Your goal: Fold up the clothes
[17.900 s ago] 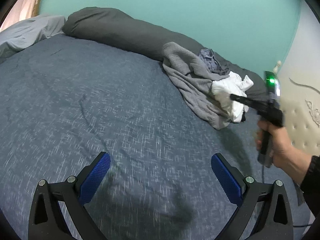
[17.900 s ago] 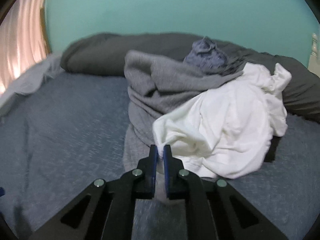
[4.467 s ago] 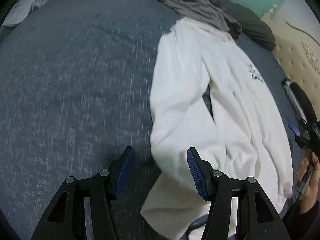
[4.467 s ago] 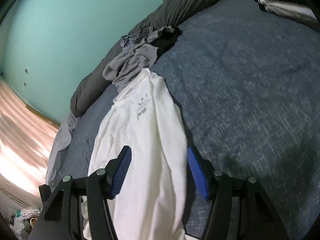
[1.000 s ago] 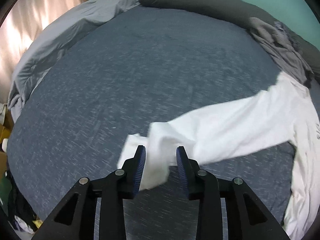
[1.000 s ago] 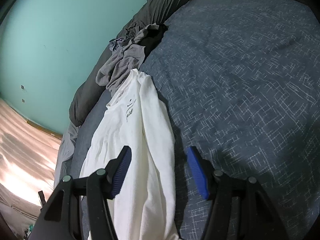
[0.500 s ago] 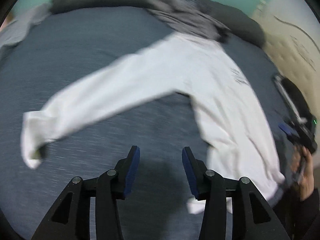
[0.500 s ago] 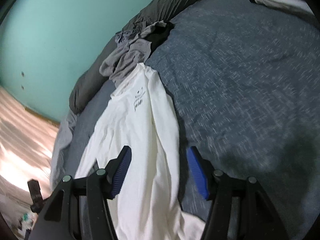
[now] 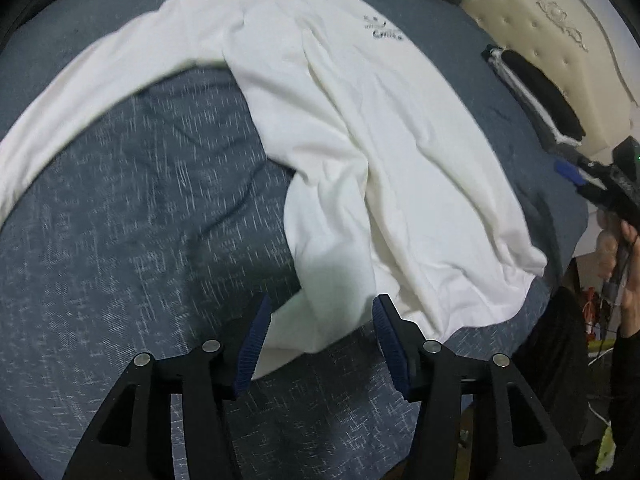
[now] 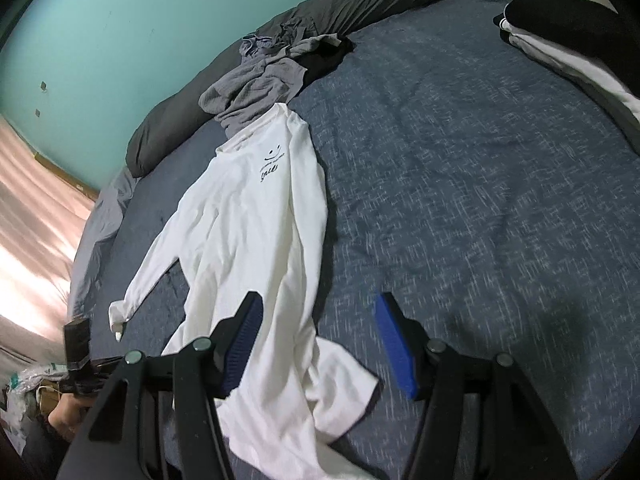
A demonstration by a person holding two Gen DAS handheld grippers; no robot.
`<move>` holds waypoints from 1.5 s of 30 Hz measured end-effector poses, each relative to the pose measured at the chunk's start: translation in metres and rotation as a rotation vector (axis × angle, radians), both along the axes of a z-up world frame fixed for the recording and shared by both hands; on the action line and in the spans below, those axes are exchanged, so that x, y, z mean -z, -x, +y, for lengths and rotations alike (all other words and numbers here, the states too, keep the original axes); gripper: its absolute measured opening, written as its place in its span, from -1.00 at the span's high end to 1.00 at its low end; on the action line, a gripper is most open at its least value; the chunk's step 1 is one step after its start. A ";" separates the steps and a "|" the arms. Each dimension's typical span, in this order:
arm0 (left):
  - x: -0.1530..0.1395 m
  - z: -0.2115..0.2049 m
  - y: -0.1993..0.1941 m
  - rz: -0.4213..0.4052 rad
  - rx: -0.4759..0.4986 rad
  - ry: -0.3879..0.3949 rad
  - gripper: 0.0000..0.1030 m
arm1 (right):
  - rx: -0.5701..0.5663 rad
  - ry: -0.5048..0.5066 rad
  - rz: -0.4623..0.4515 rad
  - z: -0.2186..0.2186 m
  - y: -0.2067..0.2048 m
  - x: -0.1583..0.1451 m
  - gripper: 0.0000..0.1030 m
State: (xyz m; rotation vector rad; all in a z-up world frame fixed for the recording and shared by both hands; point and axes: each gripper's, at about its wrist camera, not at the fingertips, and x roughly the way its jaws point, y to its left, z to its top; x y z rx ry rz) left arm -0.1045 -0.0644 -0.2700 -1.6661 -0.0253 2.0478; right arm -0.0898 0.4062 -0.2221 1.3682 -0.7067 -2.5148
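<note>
A white long-sleeved shirt with a small black print lies spread on the blue-grey bed. One sleeve stretches out to the left, and the hem bunches near the bed's front edge. My left gripper hovers open just above that hem corner, holding nothing. From the right wrist view the same shirt runs away toward the wall. My right gripper is open over the shirt's lower edge, empty. It also shows at the far right of the left wrist view, the right gripper held in a hand.
A heap of grey clothes and a dark item lie beyond the collar by a long dark bolster. Folded black and white garments sit by the cream headboard. The bed edge lies close at the front right.
The left gripper has let go of the sleeve, which now lies stretched out leftward, and has swung right and down over the shirt's hem. The right gripper has shifted only slightly.
</note>
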 end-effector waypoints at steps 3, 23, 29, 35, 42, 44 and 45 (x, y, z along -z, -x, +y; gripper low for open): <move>0.005 0.000 -0.002 0.000 0.009 0.007 -0.06 | -0.014 -0.012 0.000 -0.002 -0.007 -0.004 -0.16; -0.089 -0.093 -0.009 0.210 -0.115 -0.032 0.93 | -0.032 -0.020 -0.071 -0.015 -0.009 0.008 -0.16; -0.095 -0.141 -0.012 0.230 -0.213 -0.027 1.00 | -0.039 -0.019 -0.103 -0.020 -0.003 0.018 -0.16; -0.083 -0.147 -0.018 0.210 -0.214 -0.021 1.00 | -0.045 -0.034 -0.138 -0.020 0.002 0.031 -0.16; -0.082 -0.125 -0.016 0.216 -0.179 -0.051 1.00 | -0.091 -0.099 -0.229 -0.026 0.010 0.052 -0.16; -0.083 -0.118 -0.014 0.219 -0.167 -0.059 1.00 | -0.125 -0.154 -0.257 -0.034 0.012 0.059 -0.16; -0.083 -0.114 -0.014 0.221 -0.161 -0.064 1.00 | -0.136 -0.161 -0.271 -0.036 0.013 0.063 -0.16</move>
